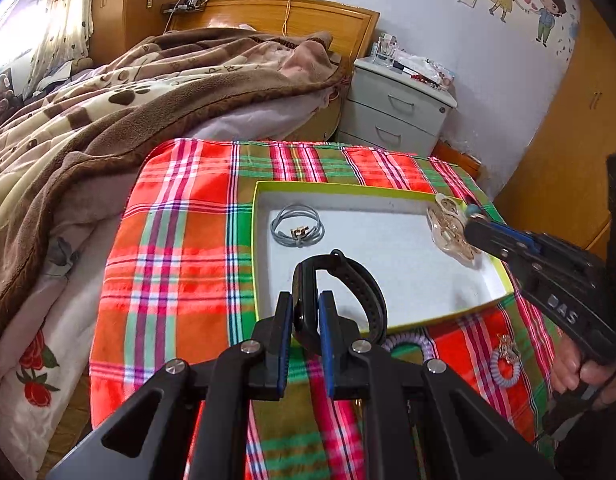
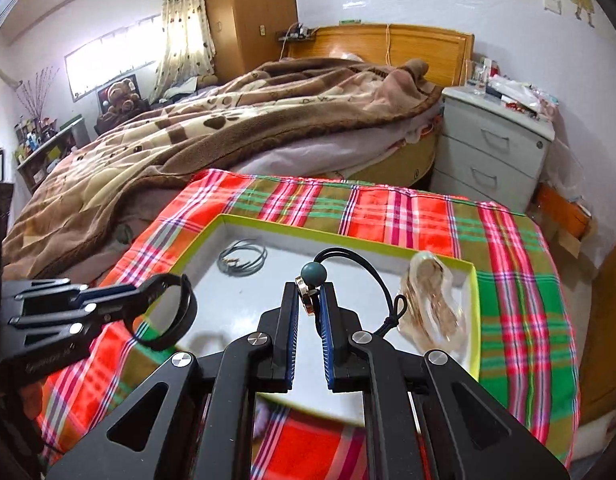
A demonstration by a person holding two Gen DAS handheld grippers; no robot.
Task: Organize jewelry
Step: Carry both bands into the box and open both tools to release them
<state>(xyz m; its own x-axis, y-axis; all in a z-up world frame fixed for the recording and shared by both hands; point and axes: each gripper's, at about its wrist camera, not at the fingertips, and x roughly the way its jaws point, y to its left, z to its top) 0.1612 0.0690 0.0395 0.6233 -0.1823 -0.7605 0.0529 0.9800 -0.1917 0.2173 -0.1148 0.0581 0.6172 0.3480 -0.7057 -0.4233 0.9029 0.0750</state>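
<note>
My left gripper (image 1: 306, 300) is shut on a black wristband watch (image 1: 358, 280), held just above the near edge of a white tray with a yellow-green rim (image 1: 348, 187). My right gripper (image 2: 310, 292) is shut on a black cord necklace (image 2: 374, 278) with a teal bead (image 2: 314, 272) and a gold ring (image 2: 308, 298), over the tray (image 2: 474, 320). In the tray lie a grey cord bracelet (image 1: 296, 230) (image 2: 242, 260) and a clear bag of gold jewelry (image 1: 452, 232) (image 2: 428, 304). Each gripper appears in the other view: right gripper (image 1: 470, 220), left gripper (image 2: 146, 292) with the watch (image 2: 172, 312).
The tray sits on a red and green plaid cloth (image 1: 180, 240). Two spiral hair ties (image 1: 506, 364) (image 1: 408, 342) lie on the cloth near the tray's front edge. A bed with a brown blanket (image 2: 228, 128) is to the left and a grey nightstand (image 2: 492, 148) behind.
</note>
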